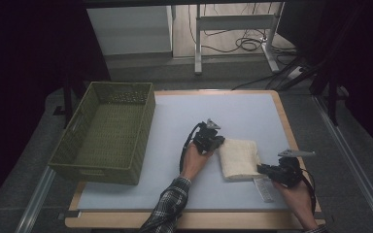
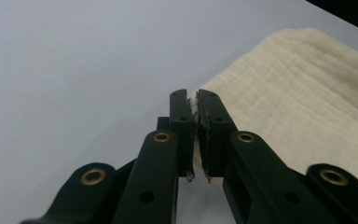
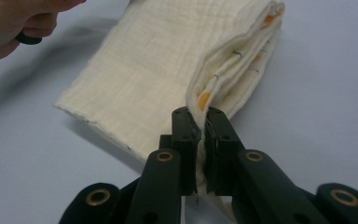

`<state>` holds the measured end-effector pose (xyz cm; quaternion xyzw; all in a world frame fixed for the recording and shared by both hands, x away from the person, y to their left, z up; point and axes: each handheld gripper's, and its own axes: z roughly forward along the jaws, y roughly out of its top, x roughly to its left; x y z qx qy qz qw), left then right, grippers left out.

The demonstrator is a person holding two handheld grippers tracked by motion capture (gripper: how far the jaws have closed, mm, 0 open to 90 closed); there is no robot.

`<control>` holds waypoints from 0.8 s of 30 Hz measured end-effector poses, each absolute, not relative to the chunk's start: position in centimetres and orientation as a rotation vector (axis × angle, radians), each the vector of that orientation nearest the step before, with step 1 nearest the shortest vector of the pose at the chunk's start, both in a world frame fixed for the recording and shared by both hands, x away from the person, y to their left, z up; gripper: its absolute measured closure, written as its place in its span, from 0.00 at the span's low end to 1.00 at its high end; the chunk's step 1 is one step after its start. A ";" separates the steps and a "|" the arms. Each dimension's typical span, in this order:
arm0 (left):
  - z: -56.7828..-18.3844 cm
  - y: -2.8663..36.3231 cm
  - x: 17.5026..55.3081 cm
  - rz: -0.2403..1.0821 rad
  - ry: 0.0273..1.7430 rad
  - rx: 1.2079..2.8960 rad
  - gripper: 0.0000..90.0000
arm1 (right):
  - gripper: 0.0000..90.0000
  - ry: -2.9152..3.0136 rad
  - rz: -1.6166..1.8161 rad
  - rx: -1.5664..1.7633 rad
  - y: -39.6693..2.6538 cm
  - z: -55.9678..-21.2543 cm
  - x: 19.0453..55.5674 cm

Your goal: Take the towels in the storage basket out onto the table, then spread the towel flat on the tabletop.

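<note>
Your left gripper (image 1: 215, 142) and right gripper (image 1: 266, 170) each pinch opposite cloth (image 1: 240, 158) corners, jaws clamped tight; basket (image 1: 73, 145) lies far left, nearer your left hand.

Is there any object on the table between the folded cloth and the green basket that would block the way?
Nothing visible does. The folded cloth, pinched by the left gripper and right gripper, lies right of the green basket; the table between them is bare.

Folded cloth (image 2: 303, 102) cut off at right edge of left gripper view, corner hidden between fingers (image 2: 182, 116), hand (image 3: 18, 23) cropped at top-left of right gripper view, white tag (image 1: 263, 189) too small to read
</note>
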<state>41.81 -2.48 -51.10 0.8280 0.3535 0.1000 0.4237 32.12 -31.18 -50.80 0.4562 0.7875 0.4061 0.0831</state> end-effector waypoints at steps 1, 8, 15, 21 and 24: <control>-51.0 -2.4 41.7 0.252 0.881 2.071 0.95 | 0.93 2.352 1.223 1.354 -31.0 -50.6 32.0; -50.8 -1.5 41.7 0.238 0.897 2.042 0.95 | 0.93 2.364 1.255 1.294 -30.0 -49.6 31.7; -50.0 -0.7 41.5 0.245 0.889 2.035 0.95 | 0.93 2.362 1.280 1.267 -29.4 -48.8 31.6; -48.8 0.4 41.2 0.267 0.889 2.018 0.95 | 0.93 2.371 1.298 1.232 -28.5 -48.3 31.6; -48.3 1.0 41.1 0.272 0.896 2.011 0.95 | 0.93 2.370 1.314 1.214 -28.0 -48.0 31.7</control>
